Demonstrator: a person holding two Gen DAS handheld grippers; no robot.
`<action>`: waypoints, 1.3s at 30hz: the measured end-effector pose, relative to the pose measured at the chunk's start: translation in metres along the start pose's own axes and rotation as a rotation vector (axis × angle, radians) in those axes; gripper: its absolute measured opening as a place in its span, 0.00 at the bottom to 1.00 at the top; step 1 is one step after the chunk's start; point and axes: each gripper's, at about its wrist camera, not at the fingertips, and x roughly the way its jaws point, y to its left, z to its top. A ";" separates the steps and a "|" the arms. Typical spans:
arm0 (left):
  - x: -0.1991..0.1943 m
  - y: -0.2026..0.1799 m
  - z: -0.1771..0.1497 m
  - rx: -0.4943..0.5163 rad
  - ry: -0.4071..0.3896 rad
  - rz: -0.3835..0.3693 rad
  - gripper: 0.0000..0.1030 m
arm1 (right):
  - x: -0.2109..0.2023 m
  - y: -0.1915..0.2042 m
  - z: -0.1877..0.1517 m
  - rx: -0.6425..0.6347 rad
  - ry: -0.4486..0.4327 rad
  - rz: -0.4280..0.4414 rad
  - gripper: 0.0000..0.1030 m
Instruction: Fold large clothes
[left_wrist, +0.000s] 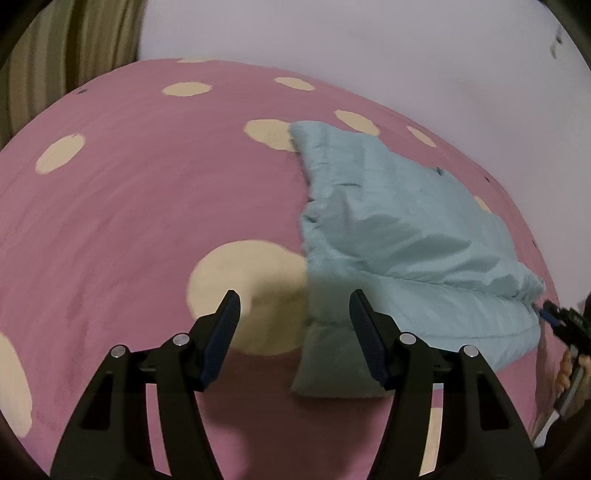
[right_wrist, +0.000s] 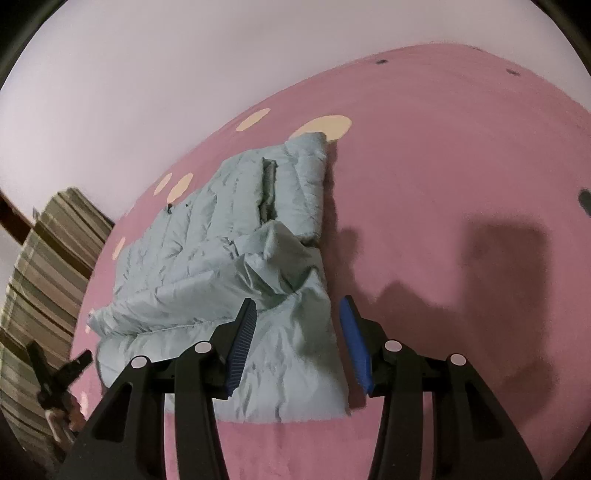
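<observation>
A light blue quilted jacket (left_wrist: 406, 229) lies folded into a long bundle on the pink bedspread (left_wrist: 129, 206). My left gripper (left_wrist: 294, 299) hovers open over the jacket's near corner, its pads clear of the cloth. In the right wrist view the jacket (right_wrist: 207, 258) shows a sleeve laid over its body and a dark collar opening. My right gripper (right_wrist: 297, 304) stands open above the jacket's near right edge, with cloth below the gap and no pad pressing on it. Each gripper shows at the edge of the other's view: the right gripper (left_wrist: 565, 321) and the left gripper (right_wrist: 59, 373).
The pink bedspread (right_wrist: 443, 184) carries cream dots (left_wrist: 251, 295) and runs wide to the left and right of the jacket. A pale wall (left_wrist: 369, 48) stands behind the bed. Striped curtains (right_wrist: 44, 266) hang at the side.
</observation>
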 end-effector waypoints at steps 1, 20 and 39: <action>0.002 -0.002 0.002 0.007 0.000 -0.006 0.59 | 0.003 0.003 0.002 -0.017 0.000 -0.003 0.54; 0.063 -0.021 0.036 0.098 0.099 -0.137 0.50 | 0.058 0.017 0.024 -0.169 0.079 0.005 0.43; 0.021 -0.059 0.032 0.261 -0.027 0.045 0.04 | 0.030 0.031 0.012 -0.210 -0.001 -0.023 0.07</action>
